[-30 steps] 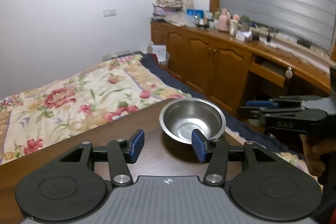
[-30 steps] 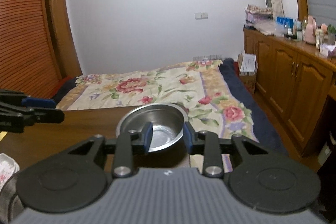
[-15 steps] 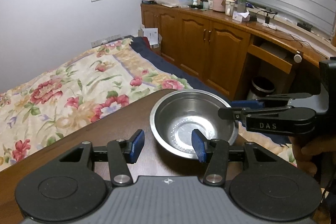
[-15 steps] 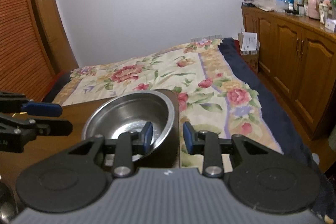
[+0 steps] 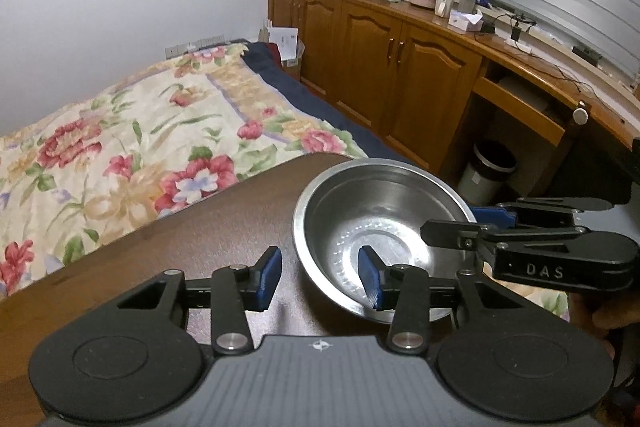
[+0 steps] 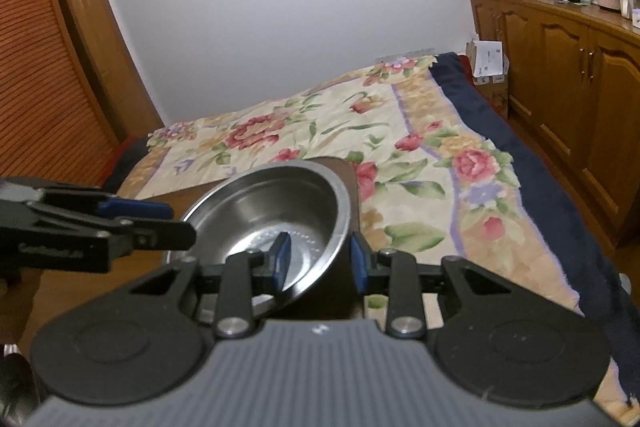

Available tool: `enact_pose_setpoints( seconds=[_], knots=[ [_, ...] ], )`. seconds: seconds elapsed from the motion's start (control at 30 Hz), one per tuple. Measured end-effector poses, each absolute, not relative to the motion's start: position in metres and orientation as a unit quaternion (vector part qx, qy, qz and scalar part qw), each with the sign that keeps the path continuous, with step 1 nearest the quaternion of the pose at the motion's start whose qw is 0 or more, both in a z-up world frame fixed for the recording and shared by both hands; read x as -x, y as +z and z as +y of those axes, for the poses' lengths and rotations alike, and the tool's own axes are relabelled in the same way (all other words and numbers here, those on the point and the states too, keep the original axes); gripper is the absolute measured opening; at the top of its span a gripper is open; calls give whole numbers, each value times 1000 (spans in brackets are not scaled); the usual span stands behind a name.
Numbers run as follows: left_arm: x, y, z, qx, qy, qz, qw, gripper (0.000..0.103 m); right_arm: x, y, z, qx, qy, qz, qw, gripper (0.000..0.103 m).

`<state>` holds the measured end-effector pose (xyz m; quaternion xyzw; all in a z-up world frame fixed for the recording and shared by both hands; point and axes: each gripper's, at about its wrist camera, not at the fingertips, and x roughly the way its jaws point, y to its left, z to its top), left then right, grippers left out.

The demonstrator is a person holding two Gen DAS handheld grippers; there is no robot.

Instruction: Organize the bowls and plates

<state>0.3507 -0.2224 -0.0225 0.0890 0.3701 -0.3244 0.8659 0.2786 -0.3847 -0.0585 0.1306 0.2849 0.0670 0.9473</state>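
Grippers flank a steel bowl (image 5: pixel 380 227) at the counter (image 5: pixel 200 247) corner: right gripper (image 6: pixel 319 261) part-open astride its rim, left gripper (image 5: pixel 318 277) closing over the near rim, neither visibly pinching; light, rigid, slick, best held by the rim.

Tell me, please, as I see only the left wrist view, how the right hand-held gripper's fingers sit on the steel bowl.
Observer: The right hand-held gripper straddles the steel bowl at its near rim, one pad inside and one outside.
Operator: Is it clamped yet?
Observer: No; a gap shows on each side of the bowl's wall.
Operator: What lies beyond the table's far left side?
Observer: A louvred wooden door stands past the table.
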Motion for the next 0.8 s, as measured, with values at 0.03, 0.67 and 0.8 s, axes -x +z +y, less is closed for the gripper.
enact_pose_setpoints(
  seconds=[0.03,0.67,0.8],
  knots=[
    [-351,-23,-222,-87,-326,372,865,42,-279,-58,-384,-132,69,286,947,33],
    [-358,-32,-219,-62,-337,403,849,26,-278,-60,-378,-139,77,300,941,32],
    [-356,-30,-218,-64,-334,404,850,25,-278,-60,-378,-139,78,302,940,30]
  ],
)
